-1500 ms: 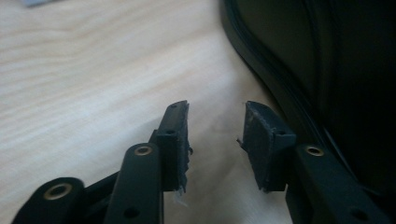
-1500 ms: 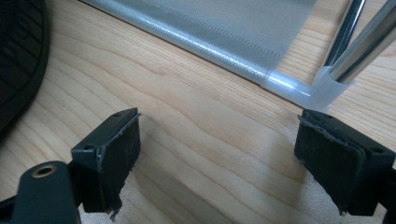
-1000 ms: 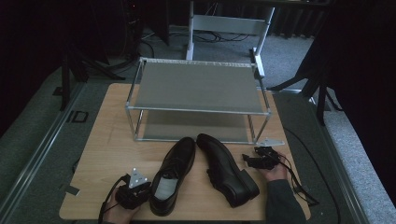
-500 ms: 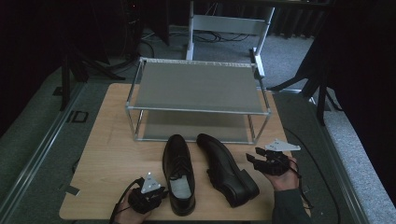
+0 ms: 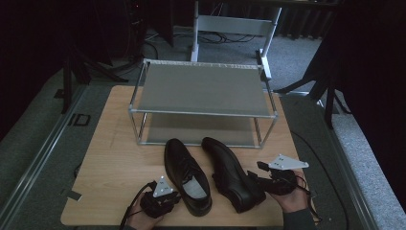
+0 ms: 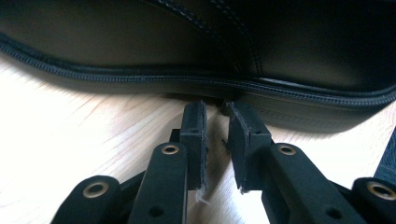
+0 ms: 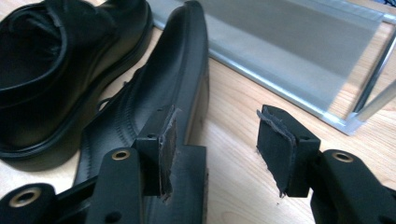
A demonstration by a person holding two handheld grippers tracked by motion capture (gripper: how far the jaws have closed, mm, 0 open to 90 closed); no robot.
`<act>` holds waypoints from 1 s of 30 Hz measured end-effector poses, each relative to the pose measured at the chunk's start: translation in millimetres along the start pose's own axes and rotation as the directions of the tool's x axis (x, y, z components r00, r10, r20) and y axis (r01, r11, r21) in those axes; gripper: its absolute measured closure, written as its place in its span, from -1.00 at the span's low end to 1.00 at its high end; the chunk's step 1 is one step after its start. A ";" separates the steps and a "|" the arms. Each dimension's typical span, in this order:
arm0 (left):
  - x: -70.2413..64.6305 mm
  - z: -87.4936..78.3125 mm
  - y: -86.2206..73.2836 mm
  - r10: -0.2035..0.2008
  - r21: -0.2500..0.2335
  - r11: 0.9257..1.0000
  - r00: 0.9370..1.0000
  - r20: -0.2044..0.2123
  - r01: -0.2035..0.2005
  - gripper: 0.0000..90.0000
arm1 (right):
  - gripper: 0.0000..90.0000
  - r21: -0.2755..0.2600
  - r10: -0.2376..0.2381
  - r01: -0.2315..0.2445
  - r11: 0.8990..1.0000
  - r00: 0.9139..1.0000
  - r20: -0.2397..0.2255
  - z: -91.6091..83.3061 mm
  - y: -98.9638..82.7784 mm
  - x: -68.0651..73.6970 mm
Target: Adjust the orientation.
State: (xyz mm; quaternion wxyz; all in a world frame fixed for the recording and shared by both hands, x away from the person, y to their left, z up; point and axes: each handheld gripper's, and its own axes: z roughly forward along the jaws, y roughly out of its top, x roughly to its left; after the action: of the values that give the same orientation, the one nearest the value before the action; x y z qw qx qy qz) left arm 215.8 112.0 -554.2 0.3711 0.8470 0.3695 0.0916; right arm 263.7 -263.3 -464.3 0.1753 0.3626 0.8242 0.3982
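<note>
Two black leather shoes lie on the wooden table (image 5: 115, 148) in front of a metal rack (image 5: 201, 88). The left shoe (image 5: 184, 167) stands upright, toe toward the rack. My left gripper (image 5: 175, 196) is at its heel side; its jaws (image 6: 215, 109) stand a narrow gap apart, nothing between them, tips against the shoe's sole edge (image 6: 187, 84). The right shoe (image 5: 230, 167) lies on its side. My right gripper (image 5: 257, 179) is at its heel and its jaws have just been opening. Its left pad (image 7: 166, 140) is beside the sole (image 7: 182, 60), the right pad over bare wood.
The rack has two grey shelves; its lower shelf (image 7: 280, 51) is just beyond the shoes. The table's front edge runs close behind both hands. A white frame (image 5: 230, 24) and dark stands rise on the floor behind the table.
The left shoe has swung from slanted to pointing straight at the rack, its heel pushed right as the left gripper moved right. The right gripper has lifted and drawn nearer the person.
</note>
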 end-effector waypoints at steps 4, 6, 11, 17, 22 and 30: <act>1.3 2.6 1.6 -0.007 -0.005 1.000 1.000 0.028 0.007 0.68 | 0.01 0.020 -0.023 0.023 1.000 1.000 -0.004 3.9 -0.9 5.0; -0.2 5.3 3.0 -0.005 -0.012 1.000 0.999 0.041 0.005 0.68 | -0.02 0.030 -0.028 0.028 0.999 1.000 -0.007 6.0 -1.9 7.0; -4.6 10.0 6.9 0.011 -0.015 1.000 0.999 0.049 -0.010 0.65 | -0.03 0.055 -0.045 0.045 0.997 0.999 -0.003 10.1 -4.5 9.4; -4.6 10.6 6.8 0.007 -0.020 1.000 0.999 0.054 -0.006 0.64 | -0.03 0.070 -0.039 0.039 0.997 0.999 -0.008 13.7 -7.6 8.4; -5.6 11.7 7.2 0.006 -0.024 1.000 0.999 0.053 -0.004 0.64 | -0.02 0.070 -0.042 0.043 0.997 0.999 -0.009 13.7 -7.5 8.2; -6.1 12.7 7.6 0.007 -0.028 1.000 0.998 0.058 -0.005 0.62 | -0.03 0.071 -0.029 0.030 0.997 0.999 -0.021 13.9 -7.5 5.4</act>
State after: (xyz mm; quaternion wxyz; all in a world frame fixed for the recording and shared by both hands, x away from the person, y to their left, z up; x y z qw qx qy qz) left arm 221.1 97.3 -557.2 0.3931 0.8451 0.3550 0.0734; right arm 264.6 -255.1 -478.8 0.1597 0.3523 0.8449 0.3695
